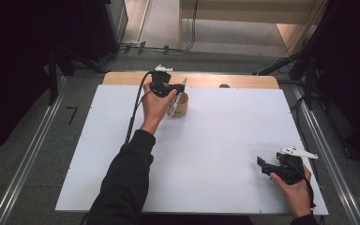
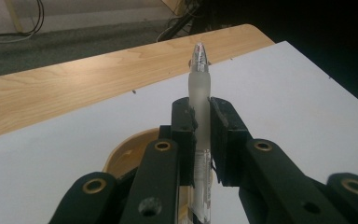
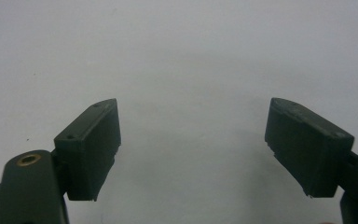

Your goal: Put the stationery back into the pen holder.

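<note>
My left gripper (image 1: 180, 87) is at the far side of the table, shut on a clear plastic pen (image 1: 177, 99) that slants down into a round wooden cup (image 1: 182, 106). In the left gripper view the pen (image 2: 200, 88) stands clamped between the two black pads, its pointed tip up, and my left gripper (image 2: 200, 122) hangs over the cup (image 2: 127, 154), whose rim shows just below. My right gripper (image 1: 261, 164) rests near the table's front right corner, held by a hand. In the right gripper view my right gripper (image 3: 193, 149) stands open with bare white surface between its pads.
A white board (image 1: 215, 136) covers the table, with a strip of bare wood (image 1: 201, 80) along the far edge. A small dark round thing (image 1: 224, 86) lies on that strip. Cables (image 1: 168, 48) and dark stands ring the floor beyond.
</note>
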A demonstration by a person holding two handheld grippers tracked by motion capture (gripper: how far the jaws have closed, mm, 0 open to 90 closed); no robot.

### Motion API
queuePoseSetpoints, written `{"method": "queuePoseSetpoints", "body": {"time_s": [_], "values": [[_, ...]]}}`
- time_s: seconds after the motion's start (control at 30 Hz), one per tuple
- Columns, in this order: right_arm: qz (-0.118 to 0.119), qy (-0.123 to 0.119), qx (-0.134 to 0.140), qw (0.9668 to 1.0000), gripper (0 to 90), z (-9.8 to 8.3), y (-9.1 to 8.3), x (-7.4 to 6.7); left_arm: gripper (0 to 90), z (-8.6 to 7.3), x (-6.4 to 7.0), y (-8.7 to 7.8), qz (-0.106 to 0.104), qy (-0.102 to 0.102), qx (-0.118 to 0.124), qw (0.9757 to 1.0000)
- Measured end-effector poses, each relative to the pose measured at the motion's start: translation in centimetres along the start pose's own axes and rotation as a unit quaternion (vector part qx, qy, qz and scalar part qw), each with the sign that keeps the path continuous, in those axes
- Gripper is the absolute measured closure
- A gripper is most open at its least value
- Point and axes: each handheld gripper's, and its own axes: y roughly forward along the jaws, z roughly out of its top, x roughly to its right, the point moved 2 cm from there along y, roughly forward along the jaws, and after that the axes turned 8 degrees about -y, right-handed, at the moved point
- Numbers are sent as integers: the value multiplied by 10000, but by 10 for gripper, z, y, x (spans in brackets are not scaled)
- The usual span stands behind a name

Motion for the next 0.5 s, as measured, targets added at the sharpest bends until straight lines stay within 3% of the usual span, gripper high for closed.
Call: {"method": "queuePoseSetpoints", "body": {"time_s": [0.5], "values": [[9,2,-7,10000,165,0,1,0,813,12,-3,5,16,-47,56,10000]]}}
